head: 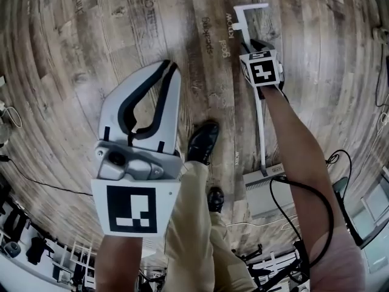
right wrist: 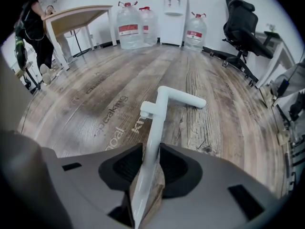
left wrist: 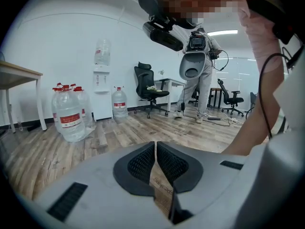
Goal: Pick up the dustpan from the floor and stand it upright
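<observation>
The dustpan has a long white handle with a T-shaped grip at its far end and a grey pan low by my feet. My right gripper is shut on the handle a little below the grip. In the right gripper view the handle runs between the jaws of the right gripper, and the grip sticks out above the wooden floor. My left gripper hovers to the left of the dustpan, shut on nothing. In its own view the left gripper shows its pads meeting.
Wooden plank floor all round. My shoes stand between the grippers. Cables lie at the right. Water bottles, a dispenser, an office chair, a table and another person stand farther off.
</observation>
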Demonstrator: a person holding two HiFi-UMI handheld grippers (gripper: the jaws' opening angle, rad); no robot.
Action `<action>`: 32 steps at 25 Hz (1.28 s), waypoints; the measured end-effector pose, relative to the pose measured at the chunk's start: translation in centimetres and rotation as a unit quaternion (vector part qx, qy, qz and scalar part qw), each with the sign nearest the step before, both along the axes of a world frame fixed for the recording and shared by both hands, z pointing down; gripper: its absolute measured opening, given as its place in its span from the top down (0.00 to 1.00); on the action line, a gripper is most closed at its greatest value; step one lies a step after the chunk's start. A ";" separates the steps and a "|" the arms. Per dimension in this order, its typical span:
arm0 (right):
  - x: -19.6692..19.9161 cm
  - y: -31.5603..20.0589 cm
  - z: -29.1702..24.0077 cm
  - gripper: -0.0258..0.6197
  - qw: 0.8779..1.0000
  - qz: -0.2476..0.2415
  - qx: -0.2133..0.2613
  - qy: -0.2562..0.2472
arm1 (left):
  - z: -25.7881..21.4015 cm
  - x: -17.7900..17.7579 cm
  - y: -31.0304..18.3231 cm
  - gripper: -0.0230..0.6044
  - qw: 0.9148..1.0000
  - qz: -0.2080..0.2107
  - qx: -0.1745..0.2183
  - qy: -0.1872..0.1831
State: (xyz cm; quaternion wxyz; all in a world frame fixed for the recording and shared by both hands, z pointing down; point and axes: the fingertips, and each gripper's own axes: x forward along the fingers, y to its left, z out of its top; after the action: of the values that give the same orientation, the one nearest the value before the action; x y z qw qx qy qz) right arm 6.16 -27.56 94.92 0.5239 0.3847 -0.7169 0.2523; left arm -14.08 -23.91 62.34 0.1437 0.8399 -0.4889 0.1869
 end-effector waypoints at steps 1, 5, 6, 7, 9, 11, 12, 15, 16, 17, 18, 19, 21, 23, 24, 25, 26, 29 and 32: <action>0.0 0.0 0.1 0.79 1.000 0.001 0.001 0.001 | 0.1 0.0 0.2 0.93 1.000 0.001 0.000 -0.001; -0.1 0.0 -0.7 0.80 1.000 0.011 0.008 -0.005 | 0.0 0.2 1.0 0.93 1.000 0.007 -0.001 -0.005; -0.1 0.0 -1.2 0.80 1.000 0.013 0.012 -0.009 | -0.2 0.4 1.2 0.93 1.000 0.008 -0.001 -0.004; -0.2 0.0 -2.0 0.80 1.000 0.014 0.016 -0.012 | -0.5 0.6 1.4 0.93 1.000 0.007 0.001 -0.003; -0.1 0.0 -4.0 0.80 0.999 0.017 0.027 -0.019 | -1.6 1.2 1.8 0.93 1.000 0.007 0.003 0.002; 0.0 0.2 -6.3 0.80 0.999 0.021 0.038 -0.026 | -3.1 1.9 2.3 0.93 1.000 0.009 0.007 0.006; 0.0 0.4 -7.6 0.80 0.998 0.022 0.042 -0.029 | -4.1 2.2 2.4 0.93 1.000 0.009 0.010 0.009; 0.0 0.5 -12.1 0.81 0.997 0.026 0.060 -0.039 | -7.5 2.9 2.7 0.93 1.000 0.012 0.023 0.010; 0.0 0.5 -13.7 0.81 0.997 0.027 0.067 -0.042 | -8.7 3.0 2.8 0.93 0.999 0.012 0.028 0.010; -0.1 0.6 -15.4 0.81 0.996 0.028 0.074 -0.046 | -10.0 2.9 2.9 0.93 0.999 0.011 0.032 0.010; -0.2 0.7 -17.2 0.81 0.995 0.028 0.082 -0.051 | -11.3 2.8 3.0 0.93 0.999 0.009 0.036 0.011; -0.4 0.8 -19.0 0.81 0.994 0.026 0.090 -0.055 | -12.5 2.7 3.1 0.93 0.999 0.006 0.040 0.011; -0.9 1.1 -22.6 0.81 0.992 0.020 0.105 -0.063 | -15.2 2.5 3.4 0.93 0.999 0.000 0.046 0.013; -0.9 1.5 -26.2 0.82 0.990 0.020 0.119 -0.069 | -17.9 2.7 3.8 0.93 0.998 -0.003 0.054 0.016; -0.7 1.9 -27.9 0.82 0.989 0.022 0.126 -0.071 | -19.1 3.0 4.1 0.93 0.998 0.000 0.057 0.016; -0.5 2.2 -29.6 0.82 0.988 0.026 0.133 -0.074 | -20.3 3.2 4.5 0.93 0.998 0.003 0.059 0.016; -0.3 2.6 -31.2 0.82 0.987 0.029 0.139 -0.077 | -21.4 3.5 4.9 0.93 0.998 0.007 0.060 0.015; 0.3 4.3 -35.6 0.82 0.984 0.028 0.154 -0.082 | -24.6 4.4 6.2 0.93 0.998 0.016 0.063 0.016; 1.2 6.1 -39.5 0.82 0.980 0.026 0.175 -0.090 | -27.8 5.3 7.6 0.93 0.997 0.023 0.072 0.025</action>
State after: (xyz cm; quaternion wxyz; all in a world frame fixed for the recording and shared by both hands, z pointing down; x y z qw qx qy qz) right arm 7.38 -21.47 55.43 0.3746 0.4651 -0.7839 0.1700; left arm -8.75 -16.29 34.56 0.0908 0.8636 -0.4776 0.1331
